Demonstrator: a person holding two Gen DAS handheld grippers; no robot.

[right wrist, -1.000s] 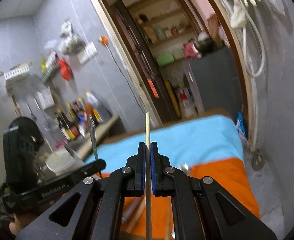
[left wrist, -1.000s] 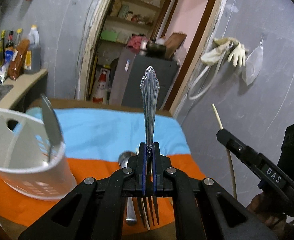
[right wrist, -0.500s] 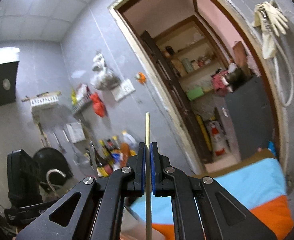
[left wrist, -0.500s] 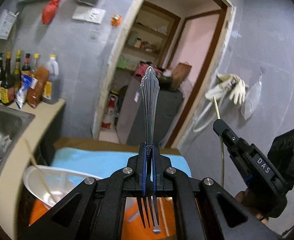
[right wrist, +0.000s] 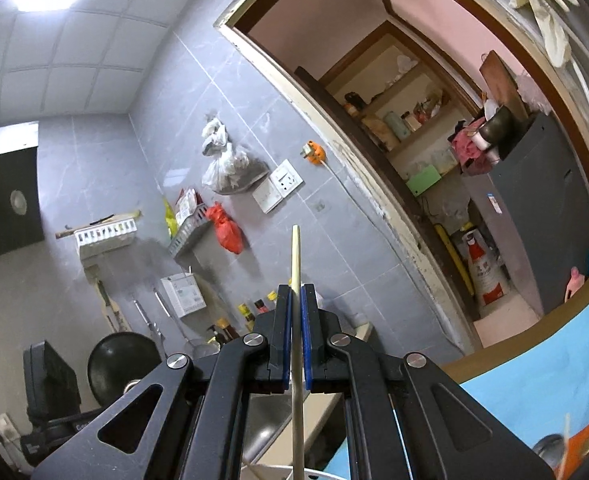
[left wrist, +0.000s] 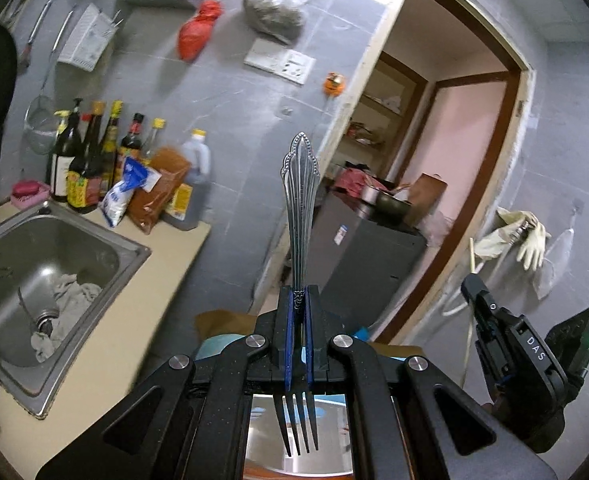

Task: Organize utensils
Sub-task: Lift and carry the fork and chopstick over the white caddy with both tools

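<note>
Grey tiled wall [left wrist: 230,112] behind steel sink [left wrist: 50,264].

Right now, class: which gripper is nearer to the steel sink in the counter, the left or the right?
Left. The left gripper, holding the fork, is beside the sink. The right gripper, holding the chopstick, is farther off, on the left gripper's far side.

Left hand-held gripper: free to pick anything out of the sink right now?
Probably not. The left hand-held gripper is already shut on the fork, so the jaws are occupied. The sink itself is uncovered, off to its left.
</note>
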